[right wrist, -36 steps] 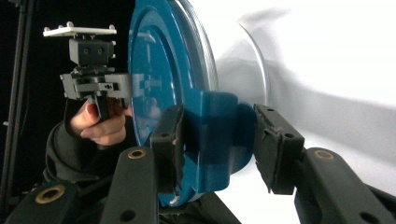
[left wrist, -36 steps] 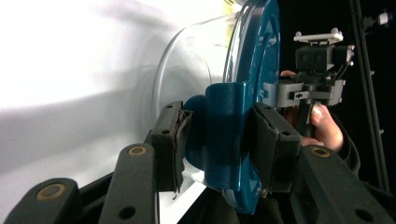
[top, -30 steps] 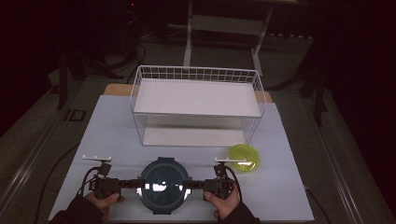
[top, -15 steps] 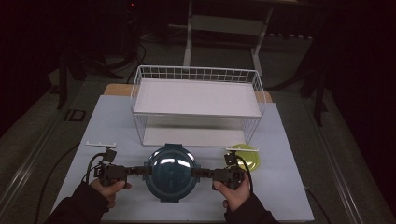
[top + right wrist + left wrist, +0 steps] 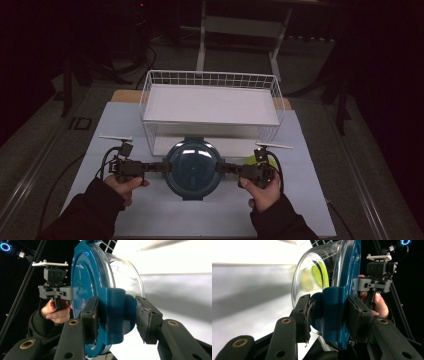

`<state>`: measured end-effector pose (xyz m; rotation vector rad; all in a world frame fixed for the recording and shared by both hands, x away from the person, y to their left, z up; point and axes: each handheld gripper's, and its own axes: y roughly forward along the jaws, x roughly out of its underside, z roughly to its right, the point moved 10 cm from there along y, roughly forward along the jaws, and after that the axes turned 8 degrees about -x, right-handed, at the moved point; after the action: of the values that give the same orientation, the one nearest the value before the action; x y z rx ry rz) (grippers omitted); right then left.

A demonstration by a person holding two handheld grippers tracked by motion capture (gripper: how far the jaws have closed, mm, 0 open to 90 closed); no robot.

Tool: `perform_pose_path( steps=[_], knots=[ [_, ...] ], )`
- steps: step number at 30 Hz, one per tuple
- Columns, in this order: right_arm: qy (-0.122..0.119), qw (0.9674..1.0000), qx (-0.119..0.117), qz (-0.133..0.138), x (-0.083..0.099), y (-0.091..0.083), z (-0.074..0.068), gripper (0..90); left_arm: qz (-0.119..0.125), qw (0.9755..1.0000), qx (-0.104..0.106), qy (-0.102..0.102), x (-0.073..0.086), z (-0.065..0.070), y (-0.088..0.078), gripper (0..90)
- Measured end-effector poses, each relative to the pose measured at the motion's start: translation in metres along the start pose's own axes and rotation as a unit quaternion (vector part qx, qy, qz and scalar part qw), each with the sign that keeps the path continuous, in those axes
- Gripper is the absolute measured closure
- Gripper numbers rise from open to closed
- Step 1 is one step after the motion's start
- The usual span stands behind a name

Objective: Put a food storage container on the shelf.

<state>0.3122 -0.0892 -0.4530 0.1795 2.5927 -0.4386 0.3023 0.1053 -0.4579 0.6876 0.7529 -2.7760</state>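
Much of the scene sits behind the lifted container

In the high view the round blue-lidded clear container (image 5: 191, 169) covers part of the white wire rack's (image 5: 210, 107) lower shelf, and the right gripper (image 5: 231, 168) hides most of the yellow-green dish (image 5: 273, 161). In both gripper views the container's top and bottom are cut off by the edges. The table surface beyond is blurred.

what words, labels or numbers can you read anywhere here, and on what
None can be read for certain.
Small pale logo on the grey body of the far tongs in the left gripper view: too small and blurred to read.
Round teal-lidded clear plastic container: no print visible.
White wire shelf rack and round yellow-green dish: no lettering.
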Motion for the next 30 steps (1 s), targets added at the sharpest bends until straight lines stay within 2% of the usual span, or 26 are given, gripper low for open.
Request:
perform_pose_path(
  steps=[10, 19, 26, 30],
  knots=[
    [-0.020, 0.9996, -0.002, 0.021, -0.039, -0.015, -0.017, 56.0, 0.016, 0.9997, -0.001, 0.020, -0.038, 0.025, -0.001, 57.2],
    [-0.026, 0.9992, 0.001, 0.031, -0.076, -0.026, -0.026, 56.0, 0.027, 0.9989, -0.003, 0.039, -0.074, 0.041, 0.002, 57.1],
    [-0.024, 0.9988, 0.007, 0.043, -0.103, -0.035, -0.027, 55.9, 0.029, 0.9988, -0.002, 0.038, -0.101, 0.049, 0.010, 57.1],
    [-0.031, 0.9981, 0.011, 0.051, -0.115, -0.040, -0.028, 55.9, 0.030, 0.9988, 0.001, 0.038, -0.112, 0.053, 0.014, 57.1]
  ],
)
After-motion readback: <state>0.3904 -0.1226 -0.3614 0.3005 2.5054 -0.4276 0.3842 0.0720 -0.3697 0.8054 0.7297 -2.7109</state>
